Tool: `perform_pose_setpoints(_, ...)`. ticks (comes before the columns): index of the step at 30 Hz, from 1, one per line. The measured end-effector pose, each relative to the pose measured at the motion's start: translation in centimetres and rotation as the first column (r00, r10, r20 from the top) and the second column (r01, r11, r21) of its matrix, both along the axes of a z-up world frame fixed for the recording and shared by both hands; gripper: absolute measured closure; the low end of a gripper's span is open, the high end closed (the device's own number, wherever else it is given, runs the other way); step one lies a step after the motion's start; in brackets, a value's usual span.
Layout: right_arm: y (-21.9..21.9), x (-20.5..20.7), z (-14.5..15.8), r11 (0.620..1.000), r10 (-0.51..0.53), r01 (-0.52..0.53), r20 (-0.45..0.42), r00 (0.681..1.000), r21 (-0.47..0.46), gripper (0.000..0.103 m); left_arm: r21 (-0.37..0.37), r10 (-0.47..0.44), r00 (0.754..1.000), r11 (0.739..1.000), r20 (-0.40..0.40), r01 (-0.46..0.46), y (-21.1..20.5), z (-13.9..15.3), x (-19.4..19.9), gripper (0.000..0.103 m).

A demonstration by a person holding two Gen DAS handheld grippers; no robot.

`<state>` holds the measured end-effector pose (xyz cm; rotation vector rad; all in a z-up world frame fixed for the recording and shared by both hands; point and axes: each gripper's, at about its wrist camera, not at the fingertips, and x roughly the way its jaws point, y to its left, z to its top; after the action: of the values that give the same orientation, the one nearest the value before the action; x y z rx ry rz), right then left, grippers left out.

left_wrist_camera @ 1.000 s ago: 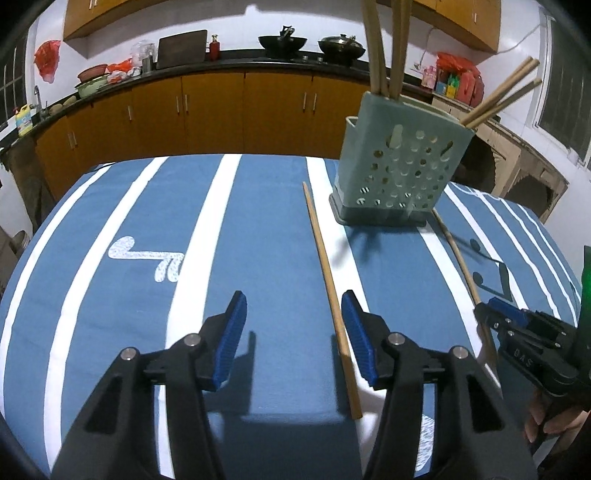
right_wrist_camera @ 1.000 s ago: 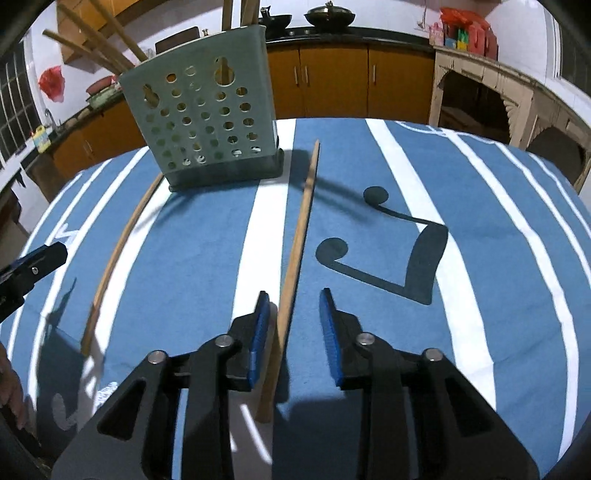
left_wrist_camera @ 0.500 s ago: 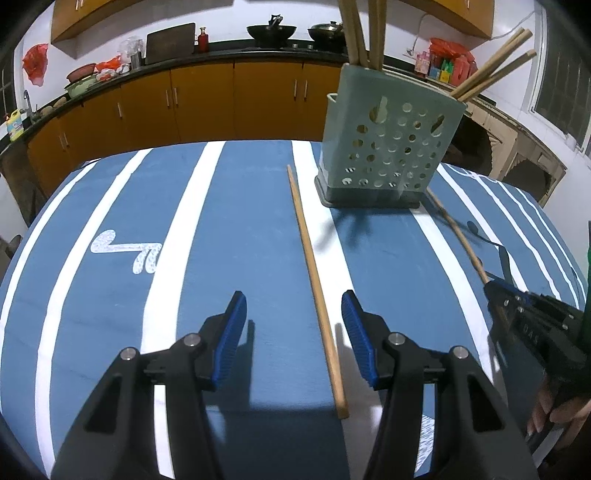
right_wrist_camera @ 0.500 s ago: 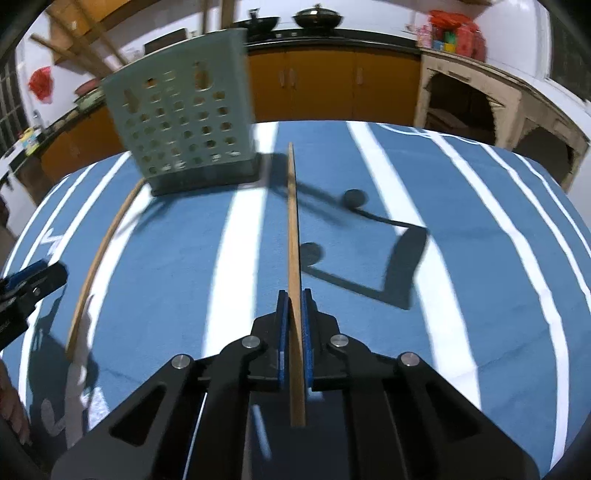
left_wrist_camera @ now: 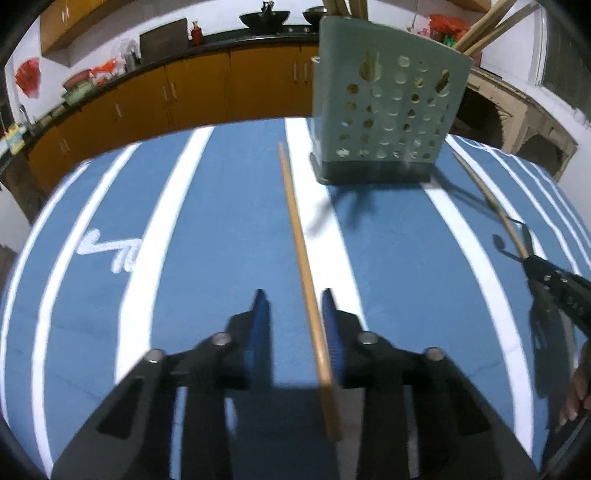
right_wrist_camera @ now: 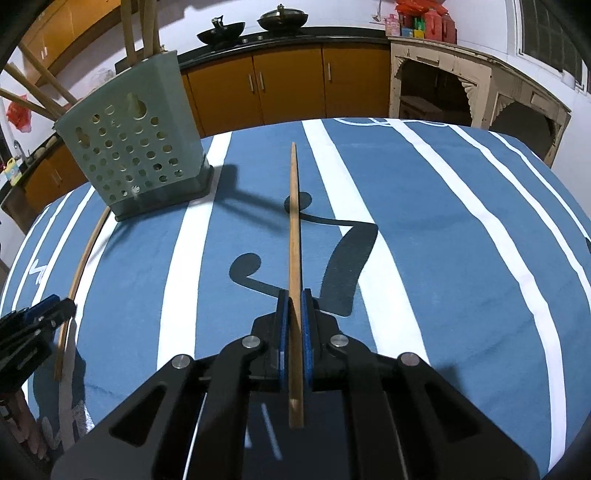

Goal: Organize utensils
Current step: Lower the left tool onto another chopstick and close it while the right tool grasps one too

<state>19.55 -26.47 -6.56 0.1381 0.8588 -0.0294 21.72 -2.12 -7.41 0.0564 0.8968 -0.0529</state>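
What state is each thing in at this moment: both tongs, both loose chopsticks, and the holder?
Left tongs: open, just been closing around the left chopstick, not yet clamped.
Left chopstick: lying on the cloth, between the left tongs.
Right tongs: shut on the right chopstick.
Right chopstick: clamped near its thick end.
Holder: upright on the cloth, with chopsticks standing in it.

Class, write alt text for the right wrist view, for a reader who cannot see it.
The right gripper is shut on a wooden chopstick above a blue striped tablecloth. A green holder with more chopsticks stands at upper left; the left gripper is at another chopstick on the cloth.
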Motion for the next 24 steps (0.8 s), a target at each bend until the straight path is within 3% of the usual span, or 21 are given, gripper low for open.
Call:
perform_pose_setpoints(3,0.3,0.1,0.1,1.0,0.01,-0.01,0.0,1.0,-0.004,0.095,-0.002,0.03,1.0,1.0,-0.001,-0.03,1.1,0.1,0.6,0.094)
perform_pose_setpoints(9,0.7,0.9,0.0,0.999,0.033,-0.033,0.004,0.999,-0.027,0.095,0.007,0.134,0.991,0.991,0.004,-0.134,4.9,0.2,2.3,0.094)
perform_pose_setpoints(13,0.9,1.2,0.1,0.999,0.045,-0.044,0.004,0.999,-0.032,0.095,-0.022,0.133,0.991,0.991,0.004,-0.133,6.5,0.2,2.6,0.094)
perform_pose_setpoints(17,0.8,1.1,0.1,0.999,0.047,-0.046,0.003,0.999,-0.026,0.095,-0.034,0.113,0.994,0.993,0.007,-0.113,6.9,0.2,2.8,0.09)
perform_pose_setpoints(21,0.9,1.1,0.1,0.999,0.046,-0.046,0.003,0.999,-0.028,0.095,-0.017,0.089,0.996,0.996,0.006,-0.089,6.3,0.1,2.9,0.076)
perform_pose_setpoints(24,1.0,1.2,0.1,0.998,0.046,-0.046,0.001,0.999,-0.041,0.095,0.004,0.084,0.996,0.996,0.006,-0.084,5.9,0.0,2.8,0.075)
